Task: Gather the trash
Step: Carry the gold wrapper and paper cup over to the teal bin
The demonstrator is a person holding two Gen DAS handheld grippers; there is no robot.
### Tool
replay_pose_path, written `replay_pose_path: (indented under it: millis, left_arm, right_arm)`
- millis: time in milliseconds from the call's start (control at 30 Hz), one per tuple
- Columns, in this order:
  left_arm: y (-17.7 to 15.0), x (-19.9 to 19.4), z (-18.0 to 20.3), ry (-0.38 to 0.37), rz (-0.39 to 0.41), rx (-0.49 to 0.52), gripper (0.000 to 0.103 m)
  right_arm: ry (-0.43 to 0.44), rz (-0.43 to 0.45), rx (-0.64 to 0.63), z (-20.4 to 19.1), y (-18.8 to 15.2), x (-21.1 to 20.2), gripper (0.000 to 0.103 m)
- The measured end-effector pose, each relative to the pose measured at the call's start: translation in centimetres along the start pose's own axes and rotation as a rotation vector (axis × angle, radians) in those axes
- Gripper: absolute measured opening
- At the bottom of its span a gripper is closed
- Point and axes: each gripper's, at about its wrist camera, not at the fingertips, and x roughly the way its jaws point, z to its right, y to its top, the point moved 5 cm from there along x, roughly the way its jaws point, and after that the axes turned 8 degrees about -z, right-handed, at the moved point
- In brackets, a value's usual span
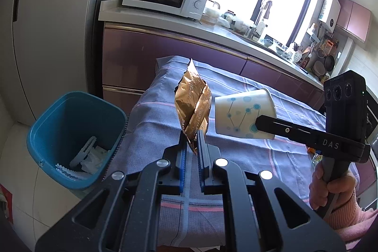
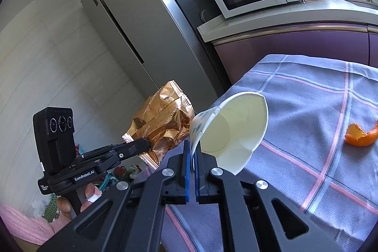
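Left gripper (image 1: 191, 134): clamped on gold wrapper (image 1: 193, 105) | right gripper (image 2: 192, 152): clamped on paper cup (image 2: 231, 131) rim | orange peel (image 2: 361, 136): tablecloth (image 2: 319, 105), apparently near right edge | blue bin (image 1: 70, 110): beside table's left edge.

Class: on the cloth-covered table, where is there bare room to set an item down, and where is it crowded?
Bare cloth lies between the orange peel and the table's far edge, and below the peel. It is crowded at the bin side, where the two hand-held grippers hold the wrapper and the cup.
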Motion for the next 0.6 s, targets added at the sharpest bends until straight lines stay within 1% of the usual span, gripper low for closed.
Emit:
replay_pose_path:
  millis: [600]
  left_arm:
    - [-0.6,-1.9,-4.8,0.081,0.03,-0.078,0.009]
  right_arm:
    - [0.064,-0.068,-0.054,-3.3,1.1,4.5,0.002]
